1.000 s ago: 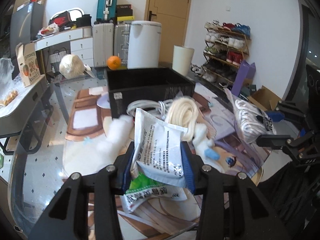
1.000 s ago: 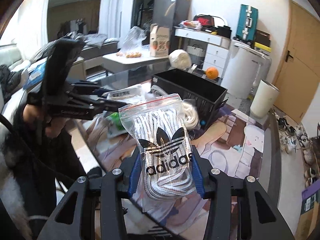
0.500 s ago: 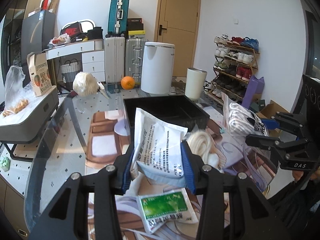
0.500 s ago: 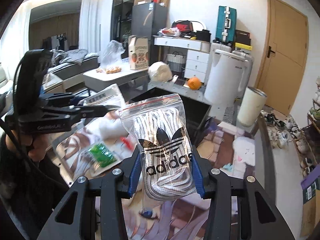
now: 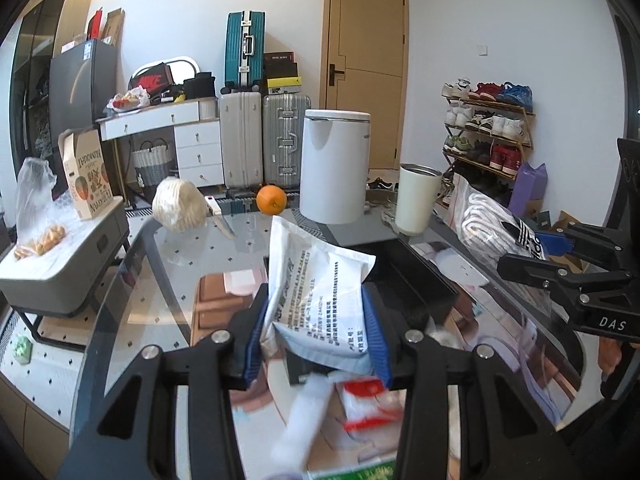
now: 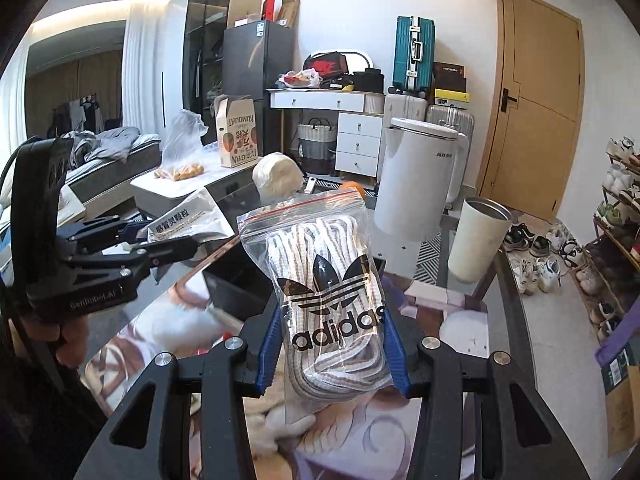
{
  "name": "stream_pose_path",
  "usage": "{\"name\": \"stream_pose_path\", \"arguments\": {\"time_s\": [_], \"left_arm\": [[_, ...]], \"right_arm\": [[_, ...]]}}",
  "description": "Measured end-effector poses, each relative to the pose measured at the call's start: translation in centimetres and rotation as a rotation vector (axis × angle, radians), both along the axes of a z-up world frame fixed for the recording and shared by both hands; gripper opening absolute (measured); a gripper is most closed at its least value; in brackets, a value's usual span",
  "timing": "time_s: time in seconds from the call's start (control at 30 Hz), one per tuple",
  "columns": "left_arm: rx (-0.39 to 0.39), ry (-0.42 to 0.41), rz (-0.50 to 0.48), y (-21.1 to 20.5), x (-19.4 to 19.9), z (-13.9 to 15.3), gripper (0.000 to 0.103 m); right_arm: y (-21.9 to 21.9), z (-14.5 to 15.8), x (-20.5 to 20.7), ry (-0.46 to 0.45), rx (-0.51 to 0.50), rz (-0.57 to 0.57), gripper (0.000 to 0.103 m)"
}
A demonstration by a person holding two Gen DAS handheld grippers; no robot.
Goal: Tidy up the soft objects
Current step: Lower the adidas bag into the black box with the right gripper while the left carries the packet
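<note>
Left gripper [image 5: 316,336] is clamped on a white printed pouch [image 5: 316,280]. Right gripper [image 6: 332,344] pinches a zip bag of laces [image 6: 324,288], both above the black box [image 6: 236,280].

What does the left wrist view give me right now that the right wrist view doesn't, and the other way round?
Only the left wrist view shows the red-and-white packet and the green packet lying on the table under the left gripper, and the knife beside the pale ball.

Only the right wrist view shows the bed and the hand carrying the left gripper.

Both show the white printed pouch clamped in the left gripper, the zip bag of laces clamped in the right gripper, the black bin, the orange and the white canister.
</note>
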State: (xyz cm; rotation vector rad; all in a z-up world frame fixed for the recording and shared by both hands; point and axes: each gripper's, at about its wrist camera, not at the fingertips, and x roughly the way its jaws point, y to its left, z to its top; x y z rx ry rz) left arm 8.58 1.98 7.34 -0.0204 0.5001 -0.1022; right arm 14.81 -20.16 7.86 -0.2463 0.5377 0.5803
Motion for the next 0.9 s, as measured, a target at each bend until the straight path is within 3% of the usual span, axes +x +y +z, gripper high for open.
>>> {"name": "stream_pose_path", "arguments": {"time_s": [0.27, 0.6, 0.9], "left_arm": [[0.014, 0.007, -0.008, -0.1, 3.7, 0.1, 0.043], [-0.02, 0.046, -0.01, 0.1, 8.2, -1.6, 0.043], [-0.048, 0.06, 0.014, 1.5, 8.7, -2.5, 0.043]], "right_arm": [[2.1, 0.1, 3.7, 0.014, -0.031, 0.014, 0.045], [4.5, -2.2, 8.0, 0.063, -0.081, 0.015, 0.045], [6.2, -4.8, 9.6, 0.067, -0.168, 0.107, 0.045]]}}
